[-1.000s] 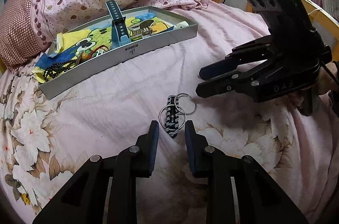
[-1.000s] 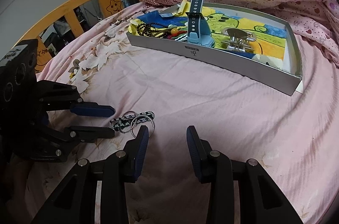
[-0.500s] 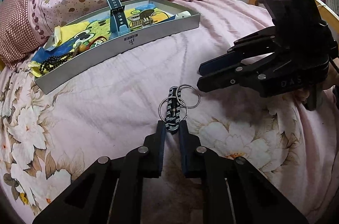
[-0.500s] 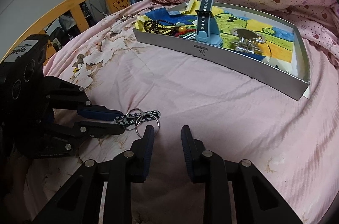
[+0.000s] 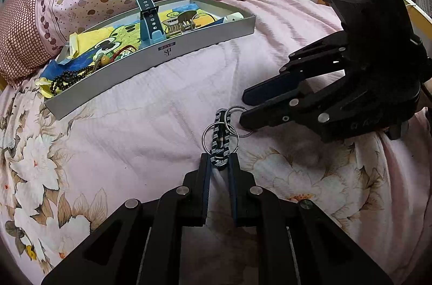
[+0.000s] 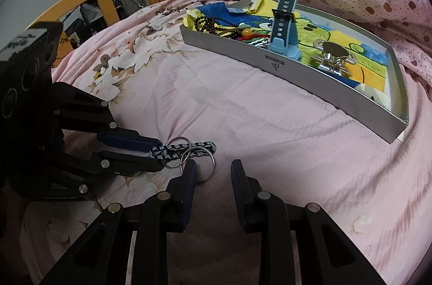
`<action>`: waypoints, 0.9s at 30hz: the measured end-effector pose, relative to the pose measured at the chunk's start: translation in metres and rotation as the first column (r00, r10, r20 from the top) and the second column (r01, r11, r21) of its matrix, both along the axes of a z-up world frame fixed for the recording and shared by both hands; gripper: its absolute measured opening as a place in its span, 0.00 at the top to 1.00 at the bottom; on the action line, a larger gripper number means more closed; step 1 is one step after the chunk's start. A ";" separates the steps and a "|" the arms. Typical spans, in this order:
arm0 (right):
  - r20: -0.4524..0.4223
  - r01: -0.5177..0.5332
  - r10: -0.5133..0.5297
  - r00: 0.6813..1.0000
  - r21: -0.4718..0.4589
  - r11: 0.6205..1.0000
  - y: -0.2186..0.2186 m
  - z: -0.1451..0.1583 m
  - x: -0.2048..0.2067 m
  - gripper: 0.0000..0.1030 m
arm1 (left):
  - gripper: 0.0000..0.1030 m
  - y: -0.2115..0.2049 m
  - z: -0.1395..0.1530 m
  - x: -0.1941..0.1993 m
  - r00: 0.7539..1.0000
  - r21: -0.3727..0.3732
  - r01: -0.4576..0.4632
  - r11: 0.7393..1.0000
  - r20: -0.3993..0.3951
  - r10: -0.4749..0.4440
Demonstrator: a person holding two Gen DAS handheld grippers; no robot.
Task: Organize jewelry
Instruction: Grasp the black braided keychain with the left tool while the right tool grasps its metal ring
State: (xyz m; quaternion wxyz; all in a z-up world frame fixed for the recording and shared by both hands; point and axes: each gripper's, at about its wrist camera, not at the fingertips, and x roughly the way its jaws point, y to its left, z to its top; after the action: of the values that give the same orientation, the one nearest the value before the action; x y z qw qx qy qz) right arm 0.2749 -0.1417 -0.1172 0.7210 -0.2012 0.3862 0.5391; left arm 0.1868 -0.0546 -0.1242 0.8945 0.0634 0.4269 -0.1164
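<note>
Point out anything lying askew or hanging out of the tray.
The watch strap sticks up steeply over the tray wall instead of lying flat. At the far corner, dark beads and yellow paper spill over the rim.

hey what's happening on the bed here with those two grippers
A person holding a gripper in each hand is tidying jewelry. The left gripper is shut on the near end of a striped keychain strap with metal rings, lying on the pink bedspread. The right gripper has just been closing beside the rings, nothing between its pads. The grey tray already holds other pieces.
</note>
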 end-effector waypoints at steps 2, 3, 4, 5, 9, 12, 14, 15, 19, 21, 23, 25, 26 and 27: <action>0.010 -0.010 0.010 1.000 -0.012 1.000 0.003 -0.001 -0.002 0.90 | 0.90 0.000 0.000 0.000 1.000 -0.004 -0.001 1.000 -0.001 0.001; 0.014 -0.009 0.009 1.000 -0.014 1.000 0.004 -0.001 -0.003 0.91 | 0.90 0.000 0.000 0.000 1.000 -0.005 -0.001 1.000 -0.001 0.001; 0.013 -0.006 0.006 1.000 -0.013 1.000 0.003 -0.001 -0.002 0.92 | 0.90 0.000 0.000 0.000 1.000 -0.004 -0.002 1.000 0.000 0.002; 0.008 -0.001 0.001 1.000 -0.012 1.000 0.003 -0.001 -0.001 0.94 | 0.90 0.000 0.000 0.000 1.000 -0.003 -0.002 1.000 0.001 0.002; 0.008 0.014 -0.014 1.000 -0.008 1.000 0.002 0.000 0.000 0.96 | 0.90 0.000 0.000 0.000 1.000 -0.005 -0.002 1.000 0.007 0.002; 0.032 0.017 -0.016 0.999 -0.014 1.000 0.004 0.001 -0.003 0.96 | 0.90 0.000 0.001 -0.001 1.000 -0.006 -0.001 1.000 0.012 0.001; 0.030 0.014 -0.014 0.999 -0.014 1.000 0.004 0.002 -0.003 0.96 | 0.91 -0.001 0.002 -0.003 1.000 -0.009 0.003 1.000 0.017 -0.003; 0.026 0.010 -0.010 1.000 -0.011 1.000 0.003 0.003 -0.004 0.96 | 0.91 -0.001 0.002 -0.003 1.000 -0.009 0.004 1.000 0.020 -0.004; 0.034 -0.009 0.009 0.999 -0.018 1.000 0.003 0.006 -0.007 0.96 | 0.91 -0.002 0.003 -0.006 1.000 0.003 0.003 1.000 0.025 -0.003; 0.039 -0.007 0.008 0.999 -0.019 1.000 0.004 0.006 -0.008 0.97 | 0.91 -0.002 0.002 -0.007 1.000 0.014 0.002 1.000 0.022 -0.002; 0.029 -0.006 0.006 1.000 -0.007 1.000 0.003 0.007 -0.008 0.97 | 0.91 -0.004 0.002 -0.008 1.000 0.018 0.001 1.000 0.024 -0.001; 0.023 -0.011 0.010 1.000 0.005 1.000 0.002 0.009 -0.009 0.97 | 0.91 -0.003 0.002 -0.007 1.000 0.022 -0.001 1.000 0.025 0.001; 0.023 -0.015 0.014 1.000 0.008 1.000 0.002 0.009 -0.009 0.97 | 0.91 -0.003 0.002 -0.007 1.000 0.021 -0.004 1.000 0.025 0.004; 0.025 -0.017 0.017 1.000 0.006 1.000 0.003 0.009 -0.010 0.97 | 0.91 -0.002 0.002 -0.006 1.000 0.018 -0.009 1.000 0.022 0.008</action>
State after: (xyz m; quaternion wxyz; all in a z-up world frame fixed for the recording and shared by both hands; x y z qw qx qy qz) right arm 0.2646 -0.1392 -0.1079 0.7218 -0.2087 0.3738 0.5439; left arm 0.1805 -0.0568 -0.1222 0.8990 0.0709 0.4184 -0.1079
